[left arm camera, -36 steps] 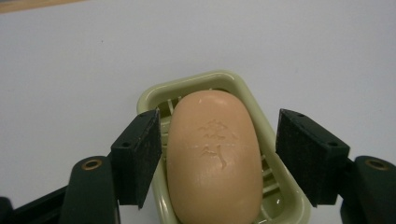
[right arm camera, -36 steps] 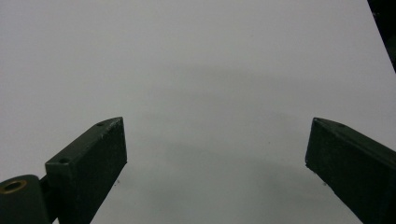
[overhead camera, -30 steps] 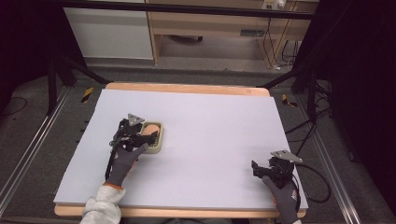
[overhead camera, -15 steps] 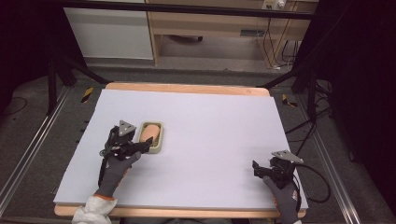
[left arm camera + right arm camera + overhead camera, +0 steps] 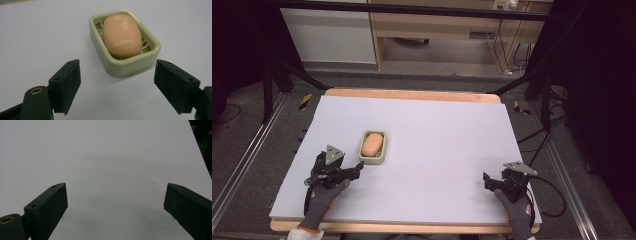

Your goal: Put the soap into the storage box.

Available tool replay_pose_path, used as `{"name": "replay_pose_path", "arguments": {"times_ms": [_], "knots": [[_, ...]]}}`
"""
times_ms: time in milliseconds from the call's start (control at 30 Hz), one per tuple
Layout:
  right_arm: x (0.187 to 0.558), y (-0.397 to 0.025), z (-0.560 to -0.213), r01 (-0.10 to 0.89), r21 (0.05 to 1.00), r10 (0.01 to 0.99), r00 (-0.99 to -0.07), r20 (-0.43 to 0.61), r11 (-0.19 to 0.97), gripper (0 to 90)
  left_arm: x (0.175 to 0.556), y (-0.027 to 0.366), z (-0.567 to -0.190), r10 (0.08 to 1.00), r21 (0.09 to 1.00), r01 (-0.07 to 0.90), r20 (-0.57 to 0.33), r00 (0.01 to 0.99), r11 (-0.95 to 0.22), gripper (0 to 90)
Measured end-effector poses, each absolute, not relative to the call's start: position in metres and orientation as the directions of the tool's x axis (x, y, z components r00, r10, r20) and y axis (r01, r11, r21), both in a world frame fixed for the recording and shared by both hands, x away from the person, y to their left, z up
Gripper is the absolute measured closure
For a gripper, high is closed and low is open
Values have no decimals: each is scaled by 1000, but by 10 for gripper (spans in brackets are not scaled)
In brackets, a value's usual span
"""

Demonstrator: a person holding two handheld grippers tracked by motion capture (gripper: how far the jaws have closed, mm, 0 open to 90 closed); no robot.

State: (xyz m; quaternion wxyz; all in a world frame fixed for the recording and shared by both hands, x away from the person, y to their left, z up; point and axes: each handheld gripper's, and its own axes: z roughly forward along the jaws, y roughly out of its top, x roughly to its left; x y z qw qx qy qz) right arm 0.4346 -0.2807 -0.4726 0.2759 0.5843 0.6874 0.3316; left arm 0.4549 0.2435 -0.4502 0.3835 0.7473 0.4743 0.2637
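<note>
Observed from the high view: a pale green soap dish (image 5: 374, 148) sits left of centre in the frame on the white table (image 5: 437, 140). A peach-coloured soap bar (image 5: 372, 144) lies inside the dish, lengthwise, resting on its ribbed floor.

Left gripper (image 5: 354, 169): lower left of the high view, just below the dish and apart from it. In the left gripper view its jaws stand wide, one at lower left and one at lower right of the frame, with nothing between them. The dish (image 5: 124, 42) appears at upper centre of that frame, beyond the jaw tips, with the soap (image 5: 122, 35) filling most of its well. No contact between jaws and dish is visible.

Right gripper (image 5: 490, 181): lower right of the high view, near the front edge of the table, well apart from the dish. In the right gripper view its jaws are spread wide, holding nothing, with bare white table surface (image 5: 105, 170) ahead of them.

Each gripper is held by a grey-gloved hand entering from the bottom edge of the high view
</note>
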Motion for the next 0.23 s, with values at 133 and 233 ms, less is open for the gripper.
{"name": "replay_pose_path", "arguments": {"times_ms": [133,233], "knots": [[435,-281,-473,621,778,987,-161,10,93,56,450,253,-455,916,819,516,28,399,-250,205],[435,-281,-473,622,777,987,-162,7,97,56,449,258,-459,920,812,529,26,392,-248,205]]}}
